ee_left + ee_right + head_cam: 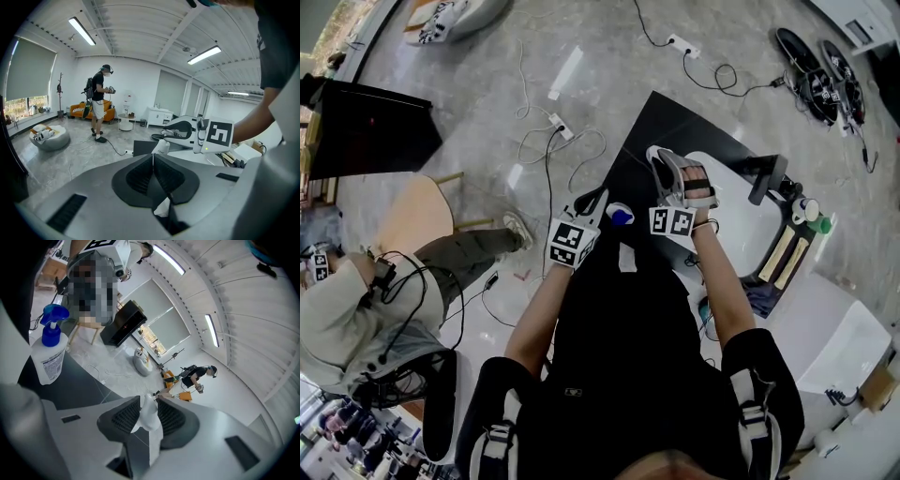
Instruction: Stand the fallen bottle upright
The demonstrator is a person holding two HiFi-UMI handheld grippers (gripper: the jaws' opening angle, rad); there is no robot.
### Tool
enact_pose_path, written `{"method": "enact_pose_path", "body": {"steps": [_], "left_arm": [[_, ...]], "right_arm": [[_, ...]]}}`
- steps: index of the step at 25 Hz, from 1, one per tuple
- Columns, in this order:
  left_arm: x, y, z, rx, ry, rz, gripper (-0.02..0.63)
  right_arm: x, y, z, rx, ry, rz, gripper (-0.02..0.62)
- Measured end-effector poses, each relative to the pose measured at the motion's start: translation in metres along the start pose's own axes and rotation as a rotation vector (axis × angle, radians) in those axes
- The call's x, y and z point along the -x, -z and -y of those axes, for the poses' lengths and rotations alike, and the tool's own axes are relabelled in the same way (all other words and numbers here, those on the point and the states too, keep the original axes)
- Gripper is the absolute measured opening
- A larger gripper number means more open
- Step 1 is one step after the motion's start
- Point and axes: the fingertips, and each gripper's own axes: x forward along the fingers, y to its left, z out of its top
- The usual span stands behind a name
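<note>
Jaws of left gripper [153,158] pressed pad to pad, gripping nothing, with only a white scrap [162,206] low at their root. Jaws of right gripper [149,401] spread wide, pads clear of everything, with another loose white scrap [149,417] hanging in the gap

Bottle [50,352] upright on black table [79,385], off to the left of the right jaws and apart from them: white body, printed label, blue spray head on top. In head view, blue head between the two grippers, to the right of the left jaws and to the left of the right ones, back beside the right gripper's body rather than ahead of its tips. Touched by neither pair of jaws

Ahead of the left jaws and a little right, right gripper's white shell with its marker cube [219,133]. Far beyond the left jaws, to their left, a standing person [99,101] with a backpack, on grey floor [70,164]
</note>
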Motion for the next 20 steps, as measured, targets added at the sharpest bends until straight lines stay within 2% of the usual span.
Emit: {"method": "enact_pose_path", "body": {"steps": [14, 17, 20], "left_arm": [[0.003, 0.000, -0.003, 0.003, -0.006, 0.007, 0.017], [0.004, -0.004, -0.001, 0.001, -0.006, 0.018, 0.017], [0.003, -0.011, 0.001, -0.002, 0.004, 0.035, 0.017]], "right_arm": [[0.006, 0.007, 0.007, -0.056, 0.014, -0.020, 0.181], [0.018, 0.011, 0.013, -0.151, 0.025, -0.023, 0.181], [0.033, 0.022, 0.015, -0.338, -0.014, -0.039, 0.166]]}}
